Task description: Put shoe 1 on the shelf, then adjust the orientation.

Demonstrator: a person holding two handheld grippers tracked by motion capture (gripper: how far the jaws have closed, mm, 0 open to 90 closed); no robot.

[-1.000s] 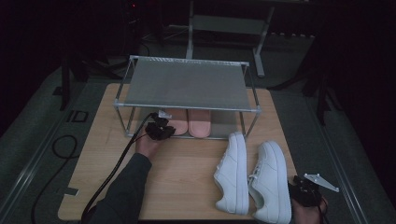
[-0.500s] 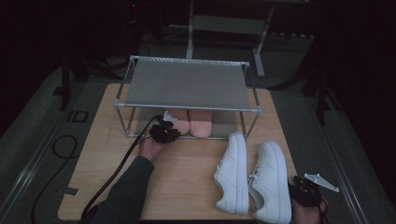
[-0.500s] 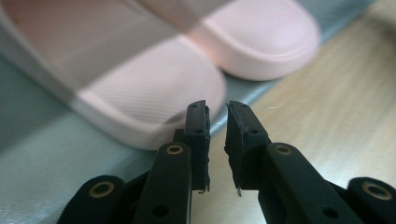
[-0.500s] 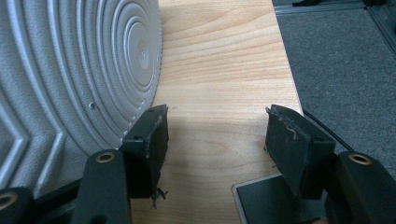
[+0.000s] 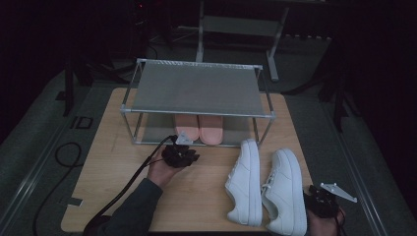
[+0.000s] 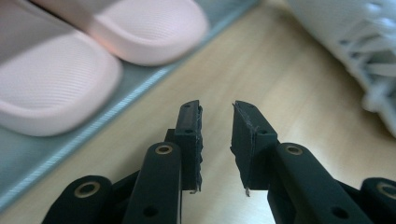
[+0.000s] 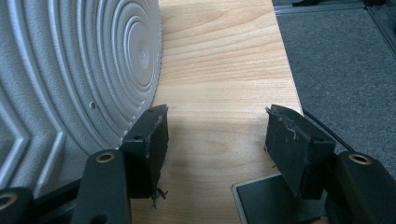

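A pair of pink slippers (image 5: 199, 129) sits on the lower shelf of a metal rack (image 5: 196, 88); the left gripper view has the slippers (image 6: 56, 88) at its upper left. My left gripper (image 5: 182, 148) hovers over the table just in front of them. Its jaws (image 6: 217, 109) have just been opening and stand apart with nothing between them. Two white sneakers (image 5: 246, 182) (image 5: 286, 189) lie at the front right. My right gripper (image 5: 322, 200) rests beside the right sneaker, its jaws (image 7: 217, 116) wide open and empty next to the ridged sole (image 7: 70, 70).
The wooden table (image 5: 113, 162) ends close to my right gripper, with grey carpet (image 7: 345, 60) beyond the edge. A cable (image 5: 123, 187) trails from my left gripper across the table. A flat dark object (image 7: 261, 200) lies below the right jaws.
My left gripper has drawn back from the slippers under the rack, toward the person and slightly right. The right gripper and the sneakers have stayed put.
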